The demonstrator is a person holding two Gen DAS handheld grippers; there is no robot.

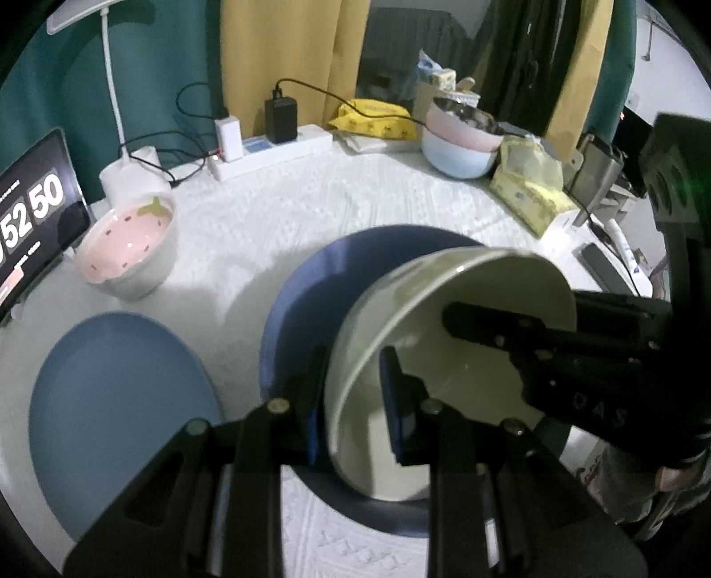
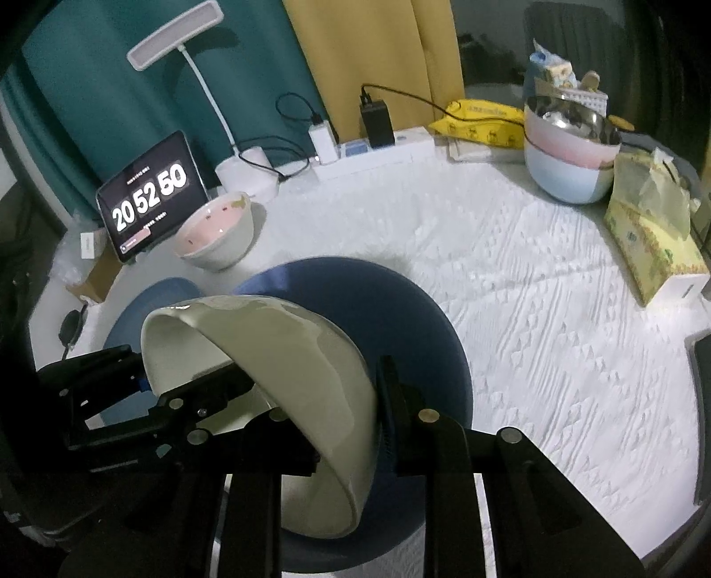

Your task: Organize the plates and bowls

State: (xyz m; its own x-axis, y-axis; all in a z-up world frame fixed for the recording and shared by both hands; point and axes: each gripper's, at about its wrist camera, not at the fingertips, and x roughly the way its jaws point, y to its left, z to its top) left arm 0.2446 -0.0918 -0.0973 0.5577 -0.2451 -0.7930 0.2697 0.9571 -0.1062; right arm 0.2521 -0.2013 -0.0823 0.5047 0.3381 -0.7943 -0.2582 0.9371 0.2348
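A cream bowl point(image 1: 489, 311) is held tilted on its side above a dark blue plate point(image 1: 306, 289). My left gripper point(image 1: 355, 400) is shut on the bowl's rim, one finger inside, one outside. My right gripper point(image 2: 346, 418) is shut on the opposite side of the same cream bowl point(image 2: 284, 347), over the dark blue plate point(image 2: 400, 311). A light blue plate point(image 1: 120, 400) lies to the left on the table. A pink-lined strawberry bowl point(image 1: 129, 249) stands at the back left, and also shows in the right wrist view point(image 2: 217, 235).
A tablet clock point(image 2: 149, 195), a desk lamp point(image 2: 177, 40) and a power strip point(image 2: 377, 151) line the back edge. Stacked bowls point(image 2: 569, 155) and a tissue pack point(image 2: 649, 231) stand at the back right. White textured cloth point(image 2: 555, 333) covers the table.
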